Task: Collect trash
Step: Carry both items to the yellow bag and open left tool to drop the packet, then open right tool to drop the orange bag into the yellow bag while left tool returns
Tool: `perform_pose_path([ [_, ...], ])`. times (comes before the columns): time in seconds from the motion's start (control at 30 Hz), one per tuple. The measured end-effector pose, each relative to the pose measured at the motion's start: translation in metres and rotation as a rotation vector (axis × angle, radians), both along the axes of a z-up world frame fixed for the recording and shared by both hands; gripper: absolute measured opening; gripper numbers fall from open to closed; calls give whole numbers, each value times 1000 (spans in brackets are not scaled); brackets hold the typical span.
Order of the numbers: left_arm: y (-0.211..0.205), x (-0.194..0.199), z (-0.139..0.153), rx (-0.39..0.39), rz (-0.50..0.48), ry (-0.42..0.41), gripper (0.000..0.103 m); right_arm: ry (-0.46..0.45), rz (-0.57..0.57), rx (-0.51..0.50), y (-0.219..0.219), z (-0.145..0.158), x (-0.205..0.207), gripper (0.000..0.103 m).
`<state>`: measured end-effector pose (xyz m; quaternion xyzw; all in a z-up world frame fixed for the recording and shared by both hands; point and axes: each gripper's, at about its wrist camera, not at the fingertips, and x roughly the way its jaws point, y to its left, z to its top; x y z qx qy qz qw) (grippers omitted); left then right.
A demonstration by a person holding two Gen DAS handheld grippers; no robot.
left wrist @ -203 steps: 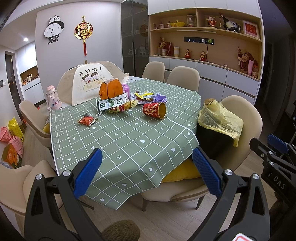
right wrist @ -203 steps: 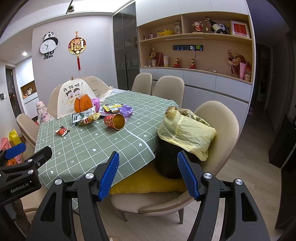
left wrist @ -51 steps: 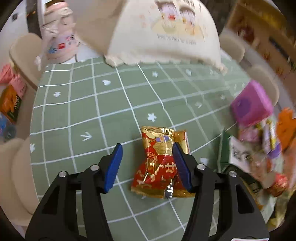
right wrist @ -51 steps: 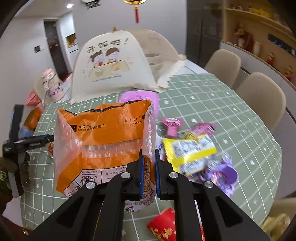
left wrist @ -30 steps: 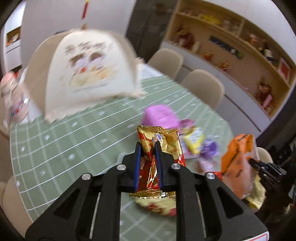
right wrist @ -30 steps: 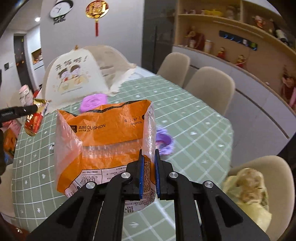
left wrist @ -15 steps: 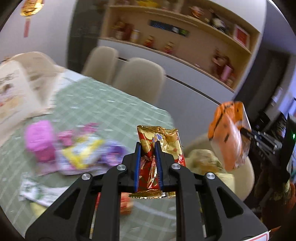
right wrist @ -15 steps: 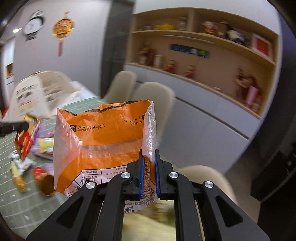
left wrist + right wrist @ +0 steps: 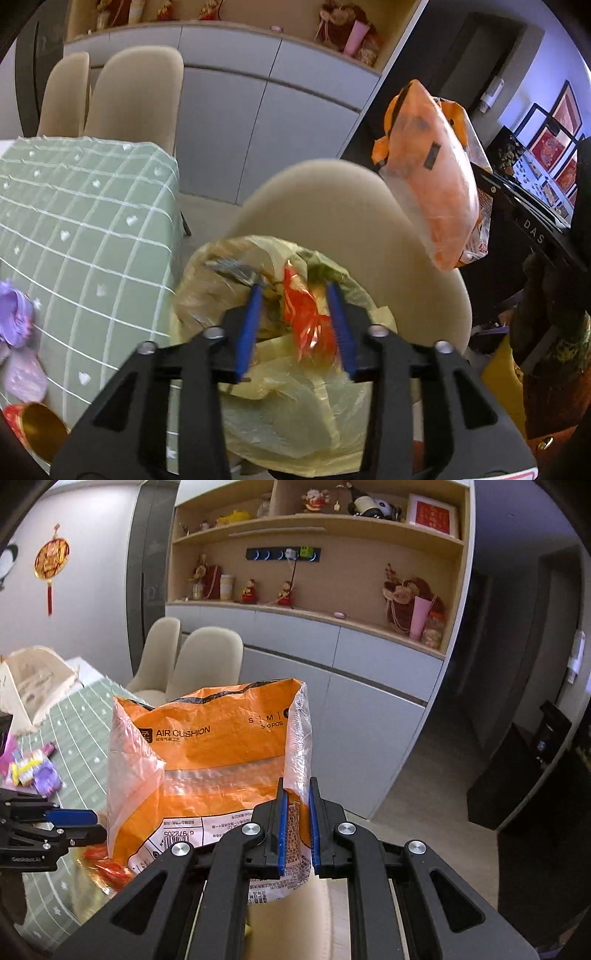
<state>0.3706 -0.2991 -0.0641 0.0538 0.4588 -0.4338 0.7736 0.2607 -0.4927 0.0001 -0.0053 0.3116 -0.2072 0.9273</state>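
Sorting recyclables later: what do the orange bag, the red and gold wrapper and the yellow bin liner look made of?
Orange bag: thin plastic film, part clear, crinkled and glossy. Red and gold wrapper: probably metallised foil film, judging by its mirror-like glints. Yellow bin liner: thin translucent plastic, softly wrinkled.

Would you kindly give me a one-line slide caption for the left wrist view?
Left gripper fingers just opened, red-gold wrapper dropping into yellow trash bag on beige chair.

Lighting: soft, even indoor light; hallway at right dim. Glare: sheen on the crinkled orange plastic bag and the yellow translucent bin liner. Blur: motion smear on the red-gold foil wrapper. Distortion: fisheye bending, black vignette corners.
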Motion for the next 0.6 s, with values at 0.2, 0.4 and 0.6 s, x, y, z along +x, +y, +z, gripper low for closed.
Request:
perform_pose_path([
  [0.2, 28, 12, 8, -19, 131, 13, 42, 126, 85, -100, 27, -41, 16, 11],
  [0.4, 78, 21, 18, -35, 277, -10, 42, 320, 283, -76, 89, -111, 52, 11],
  [0.6, 126, 17, 18, -23, 380, -12, 43, 405, 347, 54, 119, -150, 68, 11],
])
